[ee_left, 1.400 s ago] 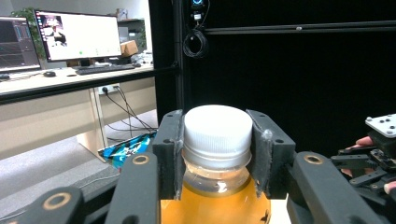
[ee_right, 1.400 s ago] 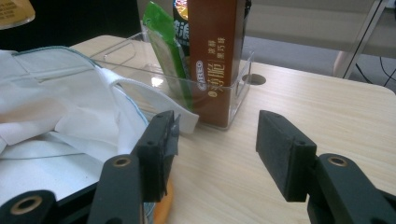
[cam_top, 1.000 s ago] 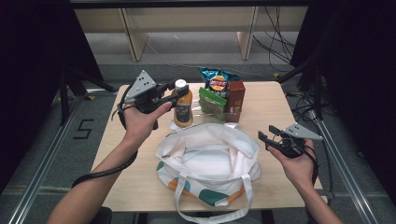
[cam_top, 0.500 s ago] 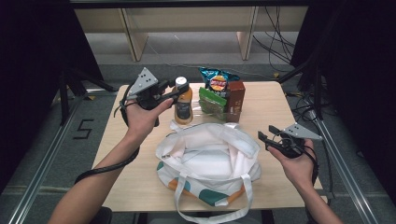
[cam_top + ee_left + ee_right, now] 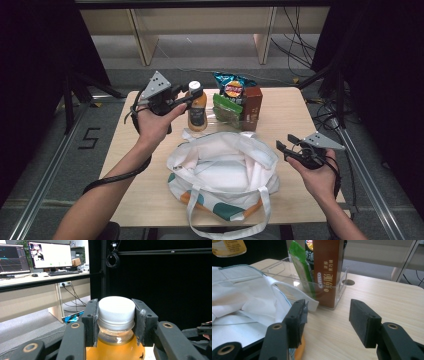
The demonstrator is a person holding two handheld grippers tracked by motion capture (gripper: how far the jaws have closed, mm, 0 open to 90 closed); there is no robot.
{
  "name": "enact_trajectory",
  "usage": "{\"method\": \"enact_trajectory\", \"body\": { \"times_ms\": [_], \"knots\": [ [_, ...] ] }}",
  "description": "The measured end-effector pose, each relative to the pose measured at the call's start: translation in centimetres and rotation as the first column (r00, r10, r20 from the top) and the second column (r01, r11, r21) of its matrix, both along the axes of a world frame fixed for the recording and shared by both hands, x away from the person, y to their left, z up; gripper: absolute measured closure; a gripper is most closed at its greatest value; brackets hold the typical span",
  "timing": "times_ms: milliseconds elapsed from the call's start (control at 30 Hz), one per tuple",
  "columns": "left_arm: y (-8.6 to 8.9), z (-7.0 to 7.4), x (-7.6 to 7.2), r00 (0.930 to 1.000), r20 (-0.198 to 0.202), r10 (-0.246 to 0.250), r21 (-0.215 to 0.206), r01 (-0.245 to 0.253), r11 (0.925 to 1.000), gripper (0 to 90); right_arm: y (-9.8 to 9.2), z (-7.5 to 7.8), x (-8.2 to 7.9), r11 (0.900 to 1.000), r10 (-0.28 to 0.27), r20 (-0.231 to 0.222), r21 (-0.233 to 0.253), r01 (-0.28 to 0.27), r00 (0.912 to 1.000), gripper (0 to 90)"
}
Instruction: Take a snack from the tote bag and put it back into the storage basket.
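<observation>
An orange-drink bottle with a white cap stands upright at the back of the wooden table, just behind a white tote bag. My left gripper is shut on the bottle's neck under the cap, one jaw on each side in the left gripper view. The bottle's base shows at the top left of the right gripper view; I cannot tell whether it touches the table. My right gripper is held open to the right of the bag, with nothing between its jaws.
A clear tray behind the bag holds a brown box, a green packet and a blue chips bag. The tote's mouth gapes open and its handles hang over the table's near edge. Bare tabletop lies right of the tray.
The left gripper and the bottle it holds have risen slightly. The right gripper has stayed where it was, still open.
</observation>
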State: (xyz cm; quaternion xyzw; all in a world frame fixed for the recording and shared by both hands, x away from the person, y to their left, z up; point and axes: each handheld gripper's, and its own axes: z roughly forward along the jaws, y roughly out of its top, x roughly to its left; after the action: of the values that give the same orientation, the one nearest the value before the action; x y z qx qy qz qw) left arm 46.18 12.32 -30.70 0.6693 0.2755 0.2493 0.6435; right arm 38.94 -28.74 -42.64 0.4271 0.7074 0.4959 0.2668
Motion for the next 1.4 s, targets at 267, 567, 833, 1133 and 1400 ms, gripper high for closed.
{"method": "enact_trajectory", "body": {
  "times_ms": [267, 567, 833, 1133, 1400],
  "knots": [
    [-0.1, -0.1, 0.5, 0.9999, -0.003, 0.010, 0.006, -0.010, 0.9999, 58.5, 0.1, -0.1, 0.0, 1.000, -0.013, 0.017, 0.008, 0.013, 0.9998, 47.9],
    [-0.3, -0.2, 1.0, 0.9999, -0.004, 0.016, 0.011, -0.016, 0.9998, 58.5, 0.2, 0.0, -0.2, 1.000, -0.020, -0.017, 0.017, 0.020, 0.9997, 47.9],
    [-0.4, -0.4, 1.5, 0.9996, -0.007, 0.027, 0.018, -0.027, 0.9995, 58.5, 0.2, -0.1, -0.1, 1.000, -0.022, -0.001, 0.012, 0.022, 0.9998, 47.9],
    [-0.3, -0.8, 2.3, 0.9989, -0.013, 0.044, 0.020, -0.044, 0.9988, 58.5, 0.1, -0.1, -0.1, 1.000, -0.018, 0.004, 0.008, 0.018, 0.9998, 48.0],
    [-0.2, -1.2, 2.9, 0.9985, -0.014, 0.052, 0.024, -0.052, 0.9984, 58.4, 0.0, -0.2, 0.2, 1.000, 0.012, 0.008, -0.003, -0.012, 0.9999, 47.9]
  ]
}}
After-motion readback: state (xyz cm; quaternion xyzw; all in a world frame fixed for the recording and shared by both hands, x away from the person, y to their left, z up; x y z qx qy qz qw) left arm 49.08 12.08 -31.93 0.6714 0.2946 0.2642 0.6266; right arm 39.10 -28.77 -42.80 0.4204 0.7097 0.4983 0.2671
